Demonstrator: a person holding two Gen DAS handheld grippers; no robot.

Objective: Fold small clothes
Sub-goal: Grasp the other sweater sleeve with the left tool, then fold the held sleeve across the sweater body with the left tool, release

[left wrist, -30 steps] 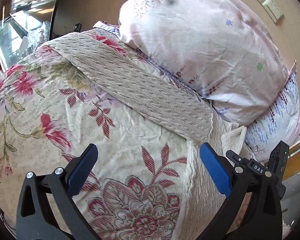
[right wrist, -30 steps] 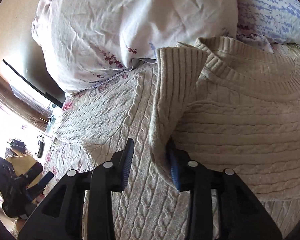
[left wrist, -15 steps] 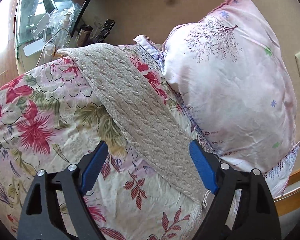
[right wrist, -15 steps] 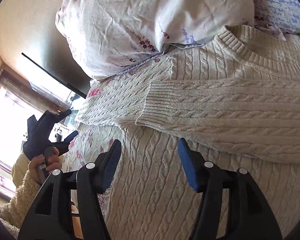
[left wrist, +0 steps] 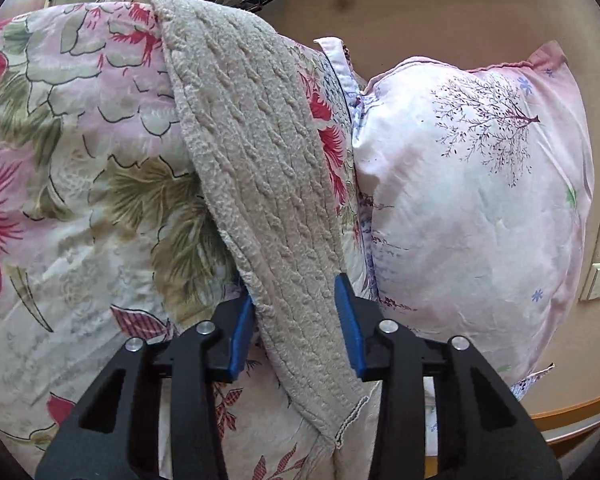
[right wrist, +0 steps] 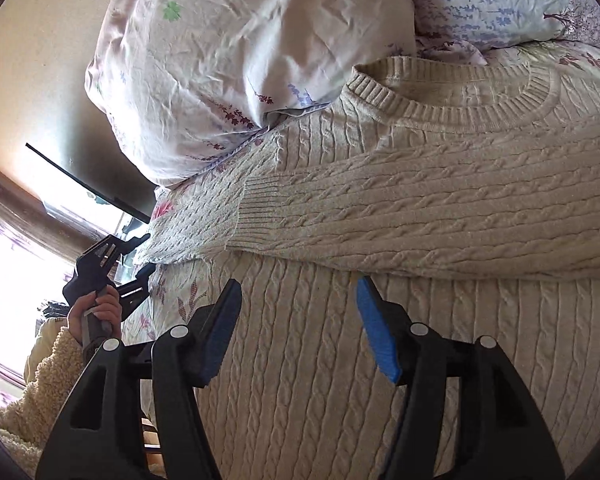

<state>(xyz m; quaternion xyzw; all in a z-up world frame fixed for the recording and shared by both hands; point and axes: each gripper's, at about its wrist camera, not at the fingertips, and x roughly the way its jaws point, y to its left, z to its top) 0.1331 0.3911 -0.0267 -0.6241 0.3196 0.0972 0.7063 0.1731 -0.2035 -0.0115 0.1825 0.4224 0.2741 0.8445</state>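
Item: cream cable-knit sweater point(right wrist: 400, 320), laid flat on the floral-print quilt point(left wrist: 72, 152) of a bed, ribbed round neckline toward the pale pink printed pillows point(right wrist: 240, 60). One sleeve is folded across the chest, its ribbed cuff point(right wrist: 256, 216) near the far shoulder. The other sleeve point(left wrist: 260, 184) stretches out straight over the quilt, beside the pillow.

Left hand-held gripper point(left wrist: 296, 320): blue-padded jaws closing around the outstretched sleeve close to its cuff end; the knit lies between them and appears touched on both sides, though a firm pinch cannot be confirmed.

Right hand-held gripper point(right wrist: 300, 320): jaws parted and opening a little, nothing between them, poised above the sweater's body below the folded sleeve.

Handling notes (judgement): soft, limp, moderately thick knit; light, not fragile, not slippery. It will drape and stretch rather than hold shape, and loose stitches may snag on pad edges. Best hold is likely the ribbed cuff or hem, where the fabric is denser; take both layers of the sleeve so it travels as one.
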